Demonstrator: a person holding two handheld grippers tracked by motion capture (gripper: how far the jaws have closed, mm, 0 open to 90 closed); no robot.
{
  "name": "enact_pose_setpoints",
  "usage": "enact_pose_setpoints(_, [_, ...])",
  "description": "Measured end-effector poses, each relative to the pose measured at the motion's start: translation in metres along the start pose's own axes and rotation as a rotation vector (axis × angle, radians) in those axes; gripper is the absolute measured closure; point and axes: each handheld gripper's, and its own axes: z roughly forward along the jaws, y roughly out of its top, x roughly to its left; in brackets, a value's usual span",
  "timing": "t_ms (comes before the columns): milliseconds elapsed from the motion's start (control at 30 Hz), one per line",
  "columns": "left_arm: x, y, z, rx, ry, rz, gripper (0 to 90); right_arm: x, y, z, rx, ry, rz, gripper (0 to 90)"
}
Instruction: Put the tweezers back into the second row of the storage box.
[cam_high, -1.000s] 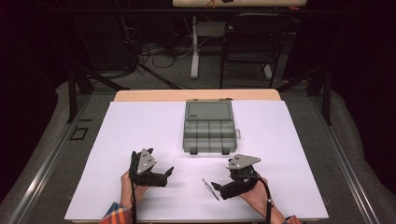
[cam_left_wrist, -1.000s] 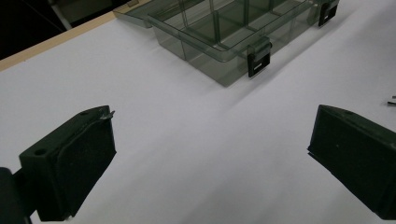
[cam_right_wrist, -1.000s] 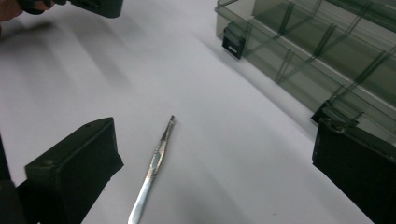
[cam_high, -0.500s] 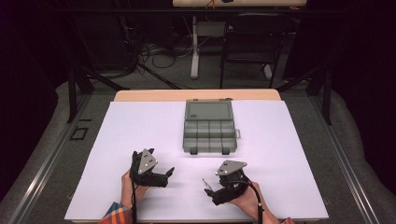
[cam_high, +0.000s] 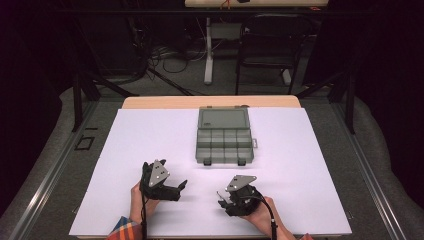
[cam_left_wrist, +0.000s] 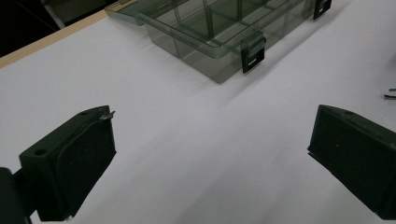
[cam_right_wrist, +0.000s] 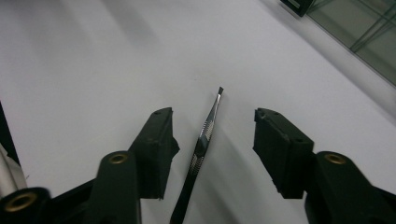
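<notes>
1. Right gripper (cam_right_wrist: 212, 135) spread open and released, low over the white surface (cam_high: 310, 165), near its front edge in the high view.
2. Tweezers (cam_right_wrist: 201, 144) lying flat in the gap between the right jaws, closer to the left one in the right gripper view, touching neither; tip pointing away from the camera.
3. Thin, metallic and shiny, with a ribbed grip section midway and a narrow flattened tip.
4. Left gripper (cam_left_wrist: 210, 154) also wide open and released, holding nothing, bare white surface between its jaws.
5. In the high view, left gripper (cam_high: 170, 187) front left and right gripper (cam_high: 227, 200) front right, apart from each other, each held by a hand (cam_high: 137, 200) entering from the bottom edge.
6. Box (cam_high: 224, 136) beyond both grippers, near the middle of the surface toward the far edge, lid open and lying flat behind it.
7. Translucent grey-green plastic, divided into small compartments, with dark latches (cam_left_wrist: 252, 52) on the front wall; contents impossible to tell.
8. Broad open room left and right of the box and between box and grippers; smooth matte white sheet, wooden strip (cam_high: 210, 101) along the far edge.
</notes>
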Motion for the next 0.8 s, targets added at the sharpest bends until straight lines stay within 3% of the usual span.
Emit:
enact_pose_setpoints(267, [-0.001,0.000,0.000,0.004,-0.002,0.008,0.0,0.002,0.000,0.006,0.018,0.005,0.004,67.9])
enact_pose_setpoints(800, [-0.002,0.000,0.001,0.001,-0.007,0.014,0.0,0.001,-0.002,0.012,0.030,0.009,0.035,81.5])
